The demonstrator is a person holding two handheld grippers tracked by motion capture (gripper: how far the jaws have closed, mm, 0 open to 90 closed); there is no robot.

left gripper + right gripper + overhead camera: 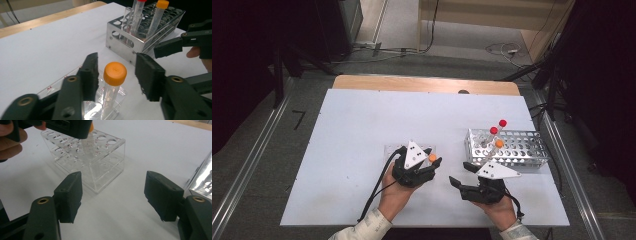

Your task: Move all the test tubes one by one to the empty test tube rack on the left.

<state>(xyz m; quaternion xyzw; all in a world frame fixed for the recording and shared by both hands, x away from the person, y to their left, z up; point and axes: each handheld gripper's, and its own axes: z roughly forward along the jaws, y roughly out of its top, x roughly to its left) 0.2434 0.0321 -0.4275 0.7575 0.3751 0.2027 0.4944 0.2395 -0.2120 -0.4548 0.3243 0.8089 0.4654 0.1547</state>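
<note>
- You are at the release step: your left gripper point(116, 75) stands apart around the orange-capped tube point(113, 82), pads clear of it, low centre of the left gripper view.
- The tube stands upright in the clear rack point(86, 160), long axis vertical, cap up.
- Next, lift straight up without knocking the cap.
- Your right gripper point(113, 195) hangs empty, jaws wide, over the tabletop point(352, 130).

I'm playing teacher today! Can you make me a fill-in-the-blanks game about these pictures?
1. The tube between the left tongs has a cap coloured ____.
2. That tube stands in a clear plastic ____.
3. The metal rack holds ____ capped tubes.
4. The right tongs hold ____.

Missing words: orange; rack; three; nothing
</note>
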